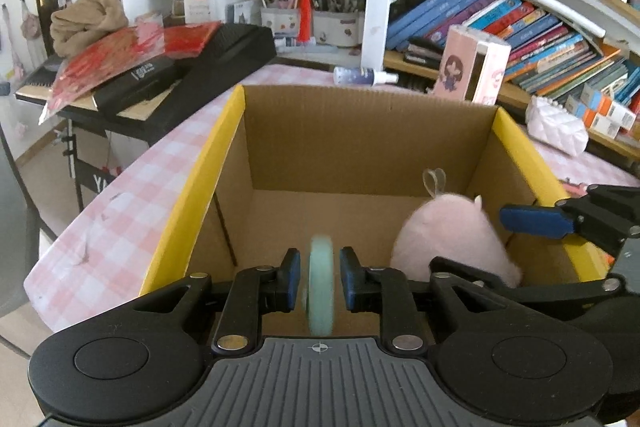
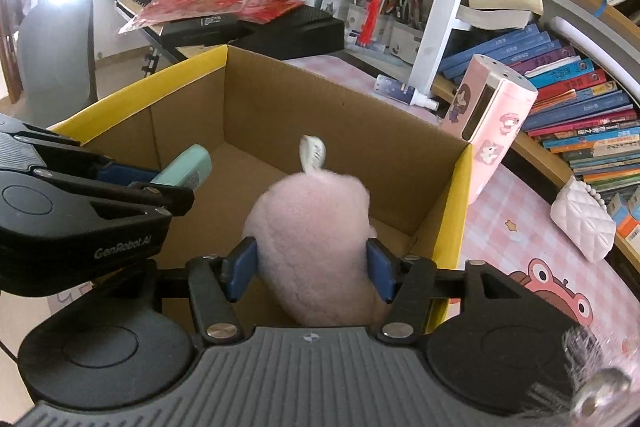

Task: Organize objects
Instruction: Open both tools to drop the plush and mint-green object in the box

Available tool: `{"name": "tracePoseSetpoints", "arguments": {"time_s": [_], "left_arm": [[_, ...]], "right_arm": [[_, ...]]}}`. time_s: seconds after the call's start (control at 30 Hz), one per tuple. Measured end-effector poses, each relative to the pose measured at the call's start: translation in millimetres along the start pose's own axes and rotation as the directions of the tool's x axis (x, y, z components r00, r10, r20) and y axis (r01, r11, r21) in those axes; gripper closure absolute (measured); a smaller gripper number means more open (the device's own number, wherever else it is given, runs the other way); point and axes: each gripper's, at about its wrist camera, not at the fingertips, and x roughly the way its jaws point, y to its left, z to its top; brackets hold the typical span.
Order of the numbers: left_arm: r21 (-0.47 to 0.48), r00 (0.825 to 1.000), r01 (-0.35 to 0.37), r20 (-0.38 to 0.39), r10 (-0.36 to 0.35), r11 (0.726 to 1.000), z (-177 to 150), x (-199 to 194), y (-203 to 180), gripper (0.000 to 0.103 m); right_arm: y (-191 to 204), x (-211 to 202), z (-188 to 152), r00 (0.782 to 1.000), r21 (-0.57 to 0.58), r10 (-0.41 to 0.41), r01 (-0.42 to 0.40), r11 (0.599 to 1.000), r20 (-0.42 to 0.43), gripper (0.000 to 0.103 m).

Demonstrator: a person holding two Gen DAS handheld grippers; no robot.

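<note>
An open cardboard box [image 1: 200, 183] with yellow rims stands on the pink checked table, and both grippers reach into it. A thin mint-green flat object [image 1: 320, 283] hangs blurred between the pads of my left gripper [image 1: 320, 281], with a small gap on each side, so this gripper is open. The right wrist view shows the mint object [image 2: 188, 167] at the left gripper's tips. My right gripper [image 2: 312, 269] is shut on a pink plush toy [image 2: 312, 227], its blue pads [image 2: 240, 269] touching both sides. The plush [image 1: 444, 239] sits low at the box's right side.
A pink carton with a cartoon girl [image 2: 492, 131] and a spray bottle [image 2: 404, 93] stand behind the box. A white quilted purse [image 2: 582, 223] lies to its right by the bookshelf [image 2: 580, 99]. A black keyboard [image 1: 160, 83] with red packets is at the left.
</note>
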Motion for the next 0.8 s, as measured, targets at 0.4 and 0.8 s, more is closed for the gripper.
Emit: {"name": "tracePoseSetpoints", "arguments": {"time_s": [0.4,0.8], "left_arm": [[-0.046,0.984,0.013,0.177,-0.004,0.999,1.0,-57.7,4.6,0.044],[-0.062,0.979,0.028,0.201,-0.015,0.998,-33.2,-98.0,17.8,0.032]], "right_arm": [[4.0,-45.9,0.3,0.99,0.031,-0.047,0.044,0.999,0.13,0.04],[16.2,-110.1,-26.2,0.96,0.141,-0.216,0.192,0.971,0.179,0.032]]}}
